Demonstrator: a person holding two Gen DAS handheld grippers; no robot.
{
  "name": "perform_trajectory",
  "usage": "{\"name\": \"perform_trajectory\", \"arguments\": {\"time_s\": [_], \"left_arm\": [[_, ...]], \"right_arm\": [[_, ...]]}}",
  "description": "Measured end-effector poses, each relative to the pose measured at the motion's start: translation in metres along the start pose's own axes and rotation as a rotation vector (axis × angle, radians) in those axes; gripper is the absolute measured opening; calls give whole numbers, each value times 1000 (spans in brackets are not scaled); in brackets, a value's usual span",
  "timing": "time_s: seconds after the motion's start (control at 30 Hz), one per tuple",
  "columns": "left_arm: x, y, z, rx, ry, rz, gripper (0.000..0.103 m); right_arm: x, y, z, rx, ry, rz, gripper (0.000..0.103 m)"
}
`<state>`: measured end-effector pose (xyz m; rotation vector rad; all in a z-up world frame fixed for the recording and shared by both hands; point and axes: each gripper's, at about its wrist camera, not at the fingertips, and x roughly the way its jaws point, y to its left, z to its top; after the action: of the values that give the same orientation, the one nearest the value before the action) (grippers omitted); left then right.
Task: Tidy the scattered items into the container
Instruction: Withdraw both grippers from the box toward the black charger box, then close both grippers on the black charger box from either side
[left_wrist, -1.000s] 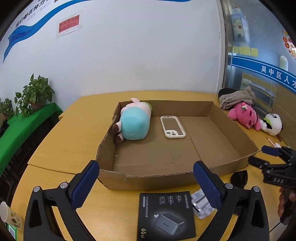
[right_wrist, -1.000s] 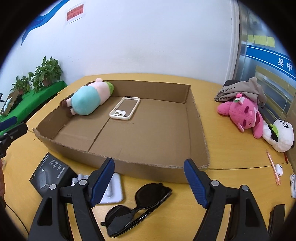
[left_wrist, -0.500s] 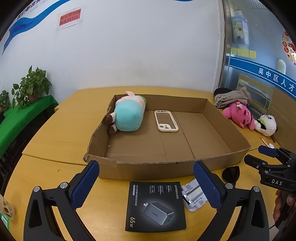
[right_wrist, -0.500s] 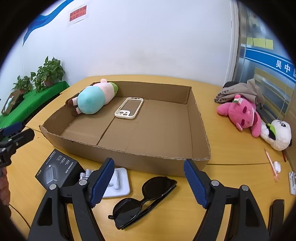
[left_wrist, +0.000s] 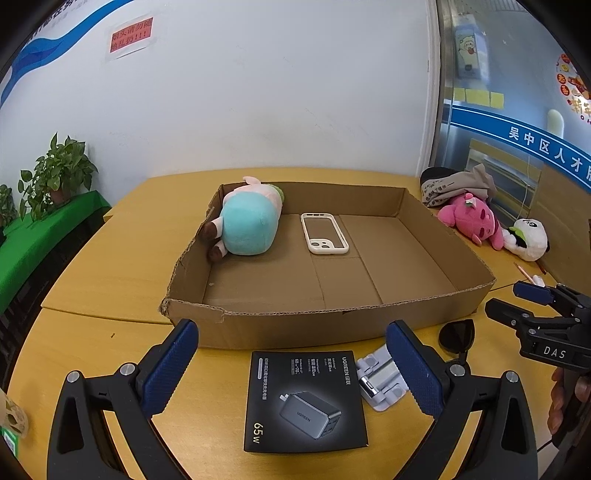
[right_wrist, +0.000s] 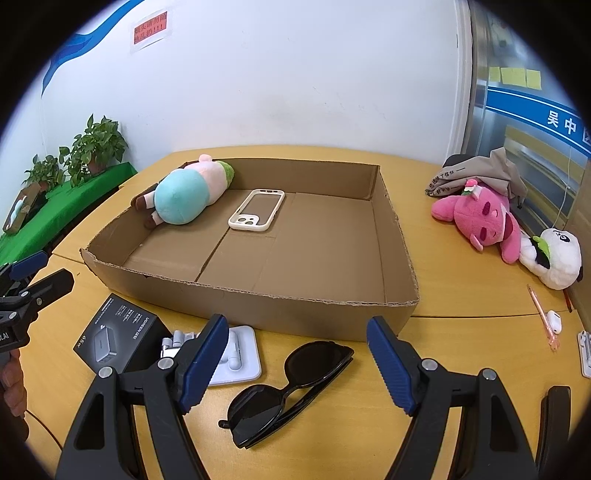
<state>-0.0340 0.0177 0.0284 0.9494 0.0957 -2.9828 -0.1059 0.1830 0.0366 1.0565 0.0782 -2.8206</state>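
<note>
A shallow cardboard box (left_wrist: 280, 328) (right_wrist: 332, 317) sits on the yellow table and holds a teal plush (left_wrist: 247, 230) (right_wrist: 184, 197) and a cream phone case (left_wrist: 324, 233) (right_wrist: 256, 209). In front of the box lie a black charger box (left_wrist: 304, 400) (right_wrist: 118, 339), a white stand (left_wrist: 376, 380) (right_wrist: 236, 356) and black sunglasses (right_wrist: 291, 384) (left_wrist: 456, 336). My left gripper (left_wrist: 291, 369) is open above the charger box. My right gripper (right_wrist: 295, 363) is open above the sunglasses.
A pink plush (right_wrist: 480, 216), a panda plush (right_wrist: 554, 256) and a grey cloth (right_wrist: 480, 173) lie to the right of the box. A pink pen (right_wrist: 541, 314) and white earbuds (right_wrist: 554, 319) lie at the right edge. Potted plants (left_wrist: 59, 173) stand at the left.
Both grippers have pulled back and risen from the box, so the charger box, stand and sunglasses show more fully. Both stay open.
</note>
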Motion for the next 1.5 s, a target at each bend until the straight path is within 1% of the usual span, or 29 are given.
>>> {"name": "perform_trajectory", "arguments": {"time_s": [0.23,0.37,0.47,0.6,0.67,0.8,0.9,1.0,1.07,1.13,1.27,1.37,1.5], "left_arm": [[0,2,-2,-1,9,-3,103],[6,7,-5,-14,34,-21,103],[11,10,-9,-23,56,-33,103],[21,14,-15,-24,102,-58,103],[26,16,-18,-28,125,-73,103],[38,19,-25,-35,171,-120,103],[49,20,-29,-38,217,-171,103],[63,19,-33,-31,272,-232,103],[73,21,-37,-48,307,-284,103],[82,26,-41,-79,335,-293,103],[90,33,-52,-132,377,-326,101],[93,31,-60,-118,398,-328,100],[94,35,-65,-153,398,-354,99]], "right_arm": [[2,3,0,2,5,21,77],[4,7,-3,-2,20,39,77],[8,9,-8,0,44,71,77],[18,20,-18,-5,95,156,77],[21,32,-24,-28,116,208,77],[24,63,-34,-110,140,345,77],[26,86,-43,-161,170,444,77],[35,105,-51,-178,213,508,77],[41,114,-54,-165,237,532,77],[49,122,-56,-138,264,562,77],[60,136,-59,-137,293,584,77],[71,142,-59,-123,307,546,77],[77,144,-58,-100,280,511,85]]}}
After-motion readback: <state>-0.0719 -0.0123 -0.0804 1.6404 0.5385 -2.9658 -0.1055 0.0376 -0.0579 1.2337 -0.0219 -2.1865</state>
